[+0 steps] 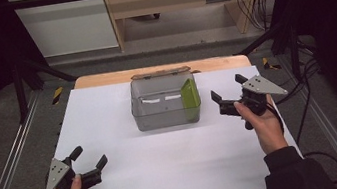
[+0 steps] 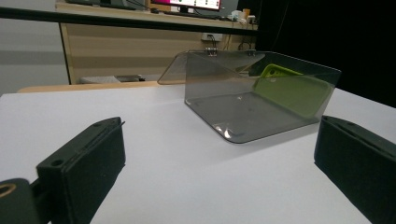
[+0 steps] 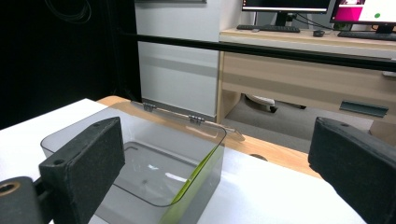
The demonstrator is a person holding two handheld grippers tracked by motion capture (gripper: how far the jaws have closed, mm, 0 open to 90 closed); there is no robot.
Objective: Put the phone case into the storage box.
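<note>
A clear smoky plastic box (image 1: 164, 101) stands at the middle back of the white table (image 1: 133, 175), its hinged lid (image 1: 160, 73) folded back behind it. A flat green piece (image 1: 190, 95) leans upright against the box's right wall, inside it; the box (image 2: 252, 100) and green piece (image 2: 292, 91) also face the left gripper view. My left gripper (image 1: 88, 157) rests open near the front left corner, nothing between its jaws. My right gripper (image 1: 226, 91) hovers open just right of the box (image 3: 149, 172), slightly above table height, with the green piece (image 3: 194, 184) seen edge-on.
The white table top ends on a wooden board (image 1: 103, 79) at the back. Metal frame rails (image 1: 6, 169) run along both sides, and cables (image 1: 307, 89) trail at the right. Beyond the table are a wooden desk (image 3: 299, 70) and a black bar (image 3: 261, 49).
</note>
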